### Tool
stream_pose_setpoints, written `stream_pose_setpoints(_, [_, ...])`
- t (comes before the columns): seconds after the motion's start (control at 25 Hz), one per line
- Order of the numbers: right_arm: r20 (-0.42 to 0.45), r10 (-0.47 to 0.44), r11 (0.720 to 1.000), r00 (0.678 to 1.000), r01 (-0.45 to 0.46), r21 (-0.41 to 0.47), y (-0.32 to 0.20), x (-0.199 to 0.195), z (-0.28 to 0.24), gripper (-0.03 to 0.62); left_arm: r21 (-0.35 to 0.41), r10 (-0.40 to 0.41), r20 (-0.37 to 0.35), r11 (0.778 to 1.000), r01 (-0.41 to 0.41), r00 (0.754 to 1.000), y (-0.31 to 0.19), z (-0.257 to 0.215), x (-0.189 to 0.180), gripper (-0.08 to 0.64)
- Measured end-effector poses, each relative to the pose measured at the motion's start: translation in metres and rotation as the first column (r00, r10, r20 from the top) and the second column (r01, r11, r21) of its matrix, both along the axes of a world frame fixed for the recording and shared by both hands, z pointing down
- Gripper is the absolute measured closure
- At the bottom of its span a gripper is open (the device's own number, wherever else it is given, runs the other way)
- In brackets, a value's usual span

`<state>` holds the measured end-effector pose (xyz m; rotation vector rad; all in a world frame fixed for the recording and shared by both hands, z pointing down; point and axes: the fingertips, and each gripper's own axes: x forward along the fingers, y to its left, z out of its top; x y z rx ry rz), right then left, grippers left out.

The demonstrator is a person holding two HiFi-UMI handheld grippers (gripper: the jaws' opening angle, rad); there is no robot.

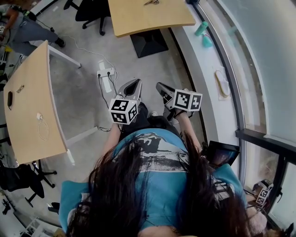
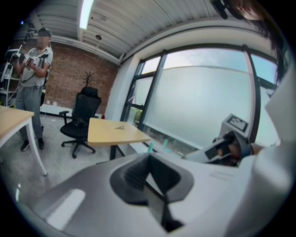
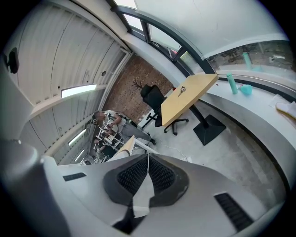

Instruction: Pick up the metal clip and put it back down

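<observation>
The metal clip (image 1: pixel 151 2) is a small dark shape lying on the far wooden table (image 1: pixel 138 18), well ahead of both grippers. It also shows as a small speck in the left gripper view (image 2: pixel 120 127) and the right gripper view (image 3: pixel 181 90). My left gripper (image 1: pixel 132 85) is held close to the body over the floor, jaws together with nothing between them (image 2: pixel 149 159). Beside it, my right gripper (image 1: pixel 162 89) is also shut and empty (image 3: pixel 148 159). Both are far from the clip.
A second wooden table (image 1: pixel 27 106) stands at the left with a white cable on it. A power strip (image 1: pixel 105 72) lies on the floor ahead. Black office chairs (image 1: pixel 90 11) stand near the far table. A teal bottle (image 1: pixel 201 28) sits on the window ledge. Another person (image 1: pixel 18 28) stands at the far left.
</observation>
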<state>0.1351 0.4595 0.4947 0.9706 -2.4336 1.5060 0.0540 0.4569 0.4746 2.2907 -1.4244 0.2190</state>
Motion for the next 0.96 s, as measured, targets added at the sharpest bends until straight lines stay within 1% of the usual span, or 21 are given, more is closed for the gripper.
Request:
stream_pose_setpoints(0.16, [-0.013,-0.006,1.000,1.000,0.006,-0.003,-0.013,-0.010,0.002,0.572,-0.001,-0.008,-0.011,1.000,0.008,1.000,-0.012,0.001,-0.011,0.557])
stream_pose_setpoints(0.32, [-0.013,-0.006,1.000,1.000,0.006,0.006,-0.005,-0.002,-0.001,0.572,0.007,-0.011,-0.011,1.000,0.011,1.000,-0.003,-0.002,-0.004,0.557])
stream_pose_setpoints(0.72, [-0.013,-0.008,1.000,1.000,0.008,0.002,-0.008,-0.006,-0.003,0.572,0.007,-0.016,-0.007,1.000,0.016,1.000,-0.007,-0.006,-0.010,0.557])
stream_pose_setpoints(0.96, [-0.008,-0.007,1.000,1.000,0.007,0.004,-0.001,0.003,-0.003,0.572,0.012,-0.010,-0.001,1.000,0.010,1.000,0.001,-0.006,0.001,0.557])
